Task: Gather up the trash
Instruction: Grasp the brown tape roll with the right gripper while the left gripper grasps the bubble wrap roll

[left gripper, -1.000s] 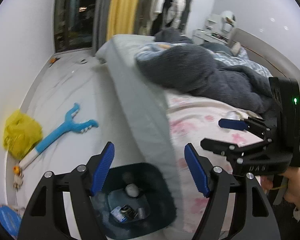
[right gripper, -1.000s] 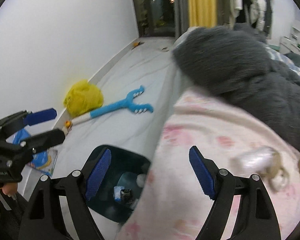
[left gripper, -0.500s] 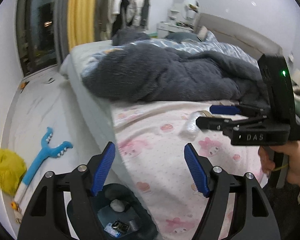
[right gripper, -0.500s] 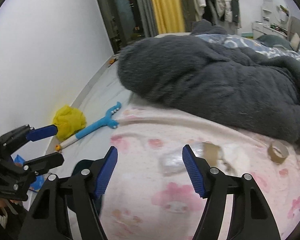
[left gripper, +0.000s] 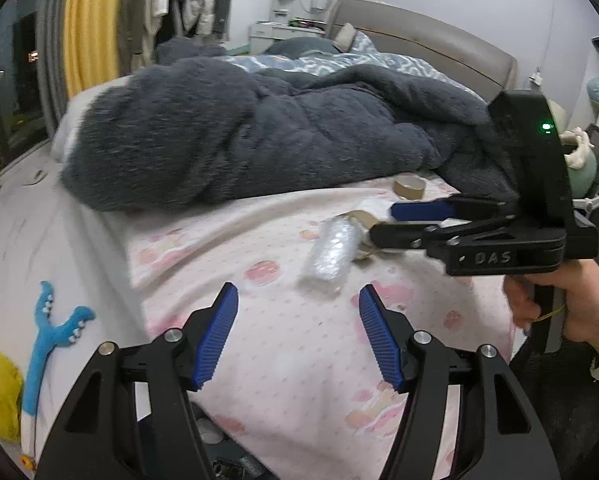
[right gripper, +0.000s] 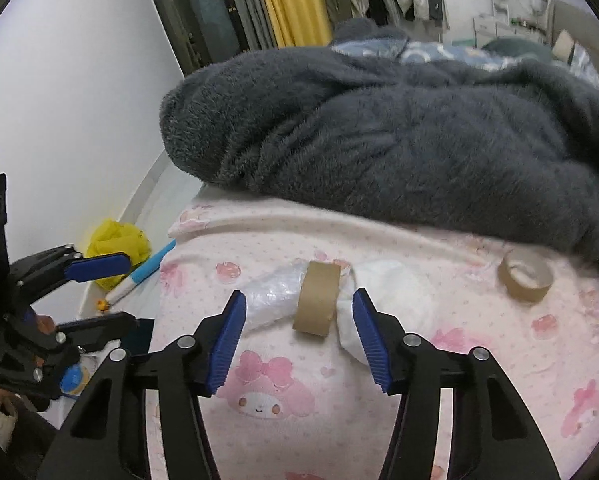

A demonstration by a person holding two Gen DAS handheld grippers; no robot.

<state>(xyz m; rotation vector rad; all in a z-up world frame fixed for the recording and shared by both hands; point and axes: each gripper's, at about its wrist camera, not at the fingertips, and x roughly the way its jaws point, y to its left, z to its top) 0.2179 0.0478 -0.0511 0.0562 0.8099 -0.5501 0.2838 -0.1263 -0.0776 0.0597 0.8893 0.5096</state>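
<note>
On the pink bed sheet point(right gripper: 499, 360) lie a crumpled clear plastic wrap point(right gripper: 273, 294), a brown cardboard tape core point(right gripper: 316, 304) standing on edge, a white crumpled tissue point(right gripper: 395, 294) and a second tape core point(right gripper: 525, 276) lying flat to the right. My right gripper point(right gripper: 297, 338) is open, its fingers on either side of the standing core, just short of it. My left gripper point(left gripper: 297, 338) is open and empty over the sheet, below the plastic wrap point(left gripper: 331, 254). The right gripper point(left gripper: 383, 224) shows there, beside the wrap.
A dark grey fluffy blanket point(right gripper: 379, 128) covers the bed behind the trash. On the floor to the left lie a yellow bag point(right gripper: 115, 240) and a blue toy point(left gripper: 53, 344). The dark bin's rim point(left gripper: 235, 468) shows just below the bed edge.
Both grippers swung from over the floor bin up and right onto the bed. The right gripper has closed in on the standing tape core. Both stay open.
</note>
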